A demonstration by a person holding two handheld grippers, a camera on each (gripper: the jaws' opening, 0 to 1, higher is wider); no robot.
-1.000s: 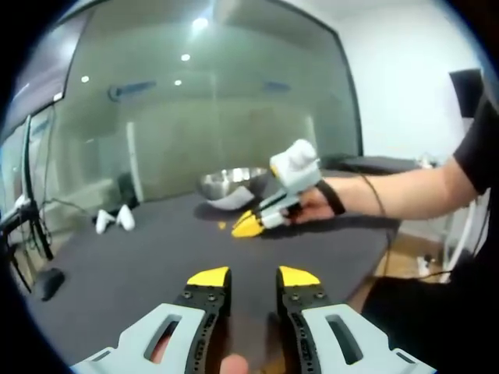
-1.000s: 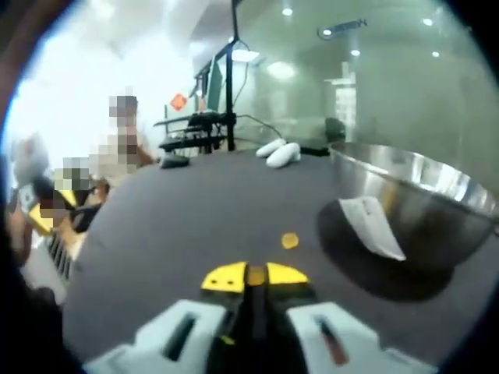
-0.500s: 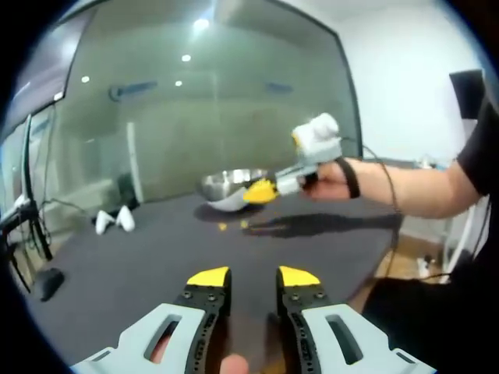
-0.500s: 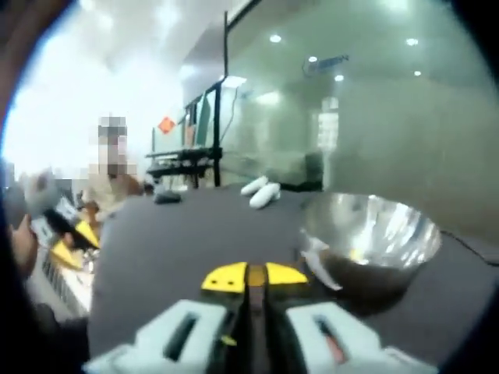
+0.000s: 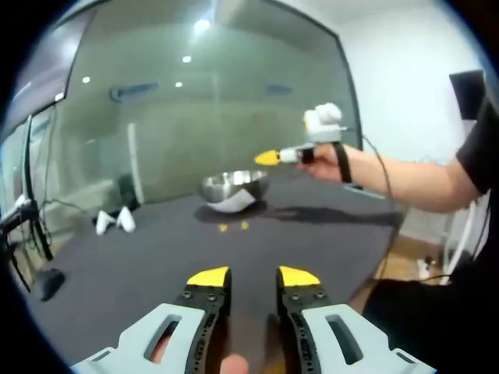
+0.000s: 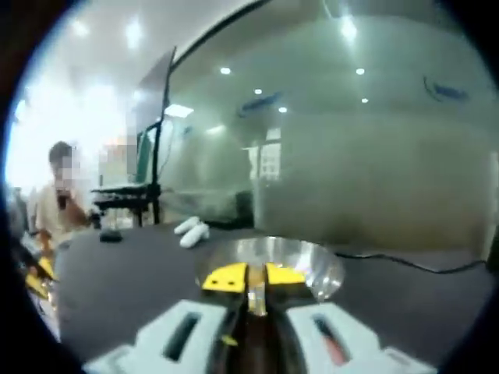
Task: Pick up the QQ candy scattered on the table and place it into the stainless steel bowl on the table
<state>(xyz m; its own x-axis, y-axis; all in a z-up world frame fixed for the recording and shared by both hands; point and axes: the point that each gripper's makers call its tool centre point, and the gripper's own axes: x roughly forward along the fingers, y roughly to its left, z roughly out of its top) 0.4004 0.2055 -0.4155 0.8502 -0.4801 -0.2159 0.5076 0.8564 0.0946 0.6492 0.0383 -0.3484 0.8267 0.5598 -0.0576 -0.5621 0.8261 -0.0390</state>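
The stainless steel bowl (image 5: 231,188) was seen upright on the dark table (image 5: 140,257), shiny, with a white label on its side. Two small yellow QQ candies (image 5: 234,227) were seen just before it.

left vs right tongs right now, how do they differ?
Left tongs sit low over the table with a clear gap between the yellow tips; right tongs are raised above the steel bowl, tips pressed together. In the right gripper view, the bowl lies just beyond the closed tips. Both have yellow tips on grey-white jaws.
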